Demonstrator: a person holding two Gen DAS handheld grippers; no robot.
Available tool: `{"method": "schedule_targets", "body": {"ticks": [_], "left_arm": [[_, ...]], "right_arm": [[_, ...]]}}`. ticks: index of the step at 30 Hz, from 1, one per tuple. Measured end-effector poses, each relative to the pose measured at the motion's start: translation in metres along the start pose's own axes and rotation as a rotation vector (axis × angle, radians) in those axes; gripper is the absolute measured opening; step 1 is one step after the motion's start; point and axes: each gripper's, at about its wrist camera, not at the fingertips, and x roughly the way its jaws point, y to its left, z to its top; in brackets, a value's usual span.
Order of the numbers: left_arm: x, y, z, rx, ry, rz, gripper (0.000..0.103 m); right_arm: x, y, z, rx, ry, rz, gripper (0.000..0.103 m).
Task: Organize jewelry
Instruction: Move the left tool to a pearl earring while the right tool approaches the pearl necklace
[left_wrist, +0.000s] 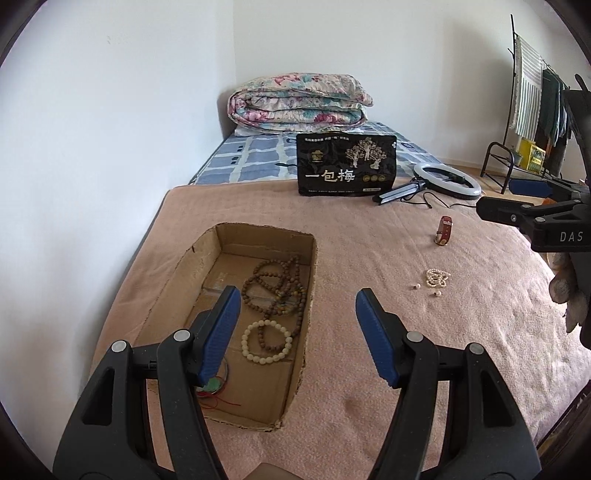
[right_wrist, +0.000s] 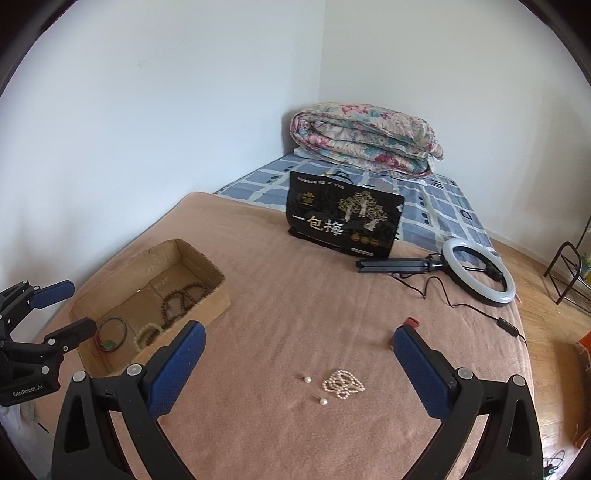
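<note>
Lying on the bed's pink terry blanket (right_wrist: 280, 295), toward its right edge, the pearl strand (right_wrist: 343, 383) is heaped in a loose coil with no clear long axis; two loose pearl studs (right_wrist: 307, 379) sit just beside it on the left. Small round beads, pale cream, glossy.

Brown leather-strap watch (left_wrist: 443, 230) stands on edge beyond the pearls, strap looped, long axis roughly upright.

Cardboard box (left_wrist: 312, 266), open-topped, rough-cut rim, sits near the bed's left edge with its long axis running from the near edge toward the far end. Inside: dark wooden bead strings (left_wrist: 277, 288) tangled at the far half; a cream bead bracelet (left_wrist: 266, 341) lying flat as a ring; a green pendant on red cord (left_wrist: 212, 387) at the near corner.

Left hand-held gripper (left_wrist: 295, 321): blue ribbed pads spread apart, nothing between them, over the box's right wall.

Right hand-held gripper (right_wrist: 297, 350): pads spread wide, empty, above the pearls.

Black snack bag (right_wrist: 343, 221) upright, ring light (right_wrist: 478, 273) flat at the right edge.
</note>
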Motion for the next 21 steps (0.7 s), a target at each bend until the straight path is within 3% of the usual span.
{"method": "schedule_targets", "body": {"ticks": [11,14,21], "left_arm": [[0.037,-0.055,0.001,0.037,0.062,-0.151,0.065],[0.053,-0.069,0.0,0.038,0.095,-0.188,0.056],[0.09,-0.096,-0.001,0.052,0.156,-0.252,0.043]], "right_arm": [[0.003,-0.1,-0.036,0.148,0.065,-0.062,0.103],[0.013,-0.115,-0.045,0.171,0.095,-0.038,0.101],[0.052,-0.125,-0.061,0.185,0.186,0.091,0.084]]}}
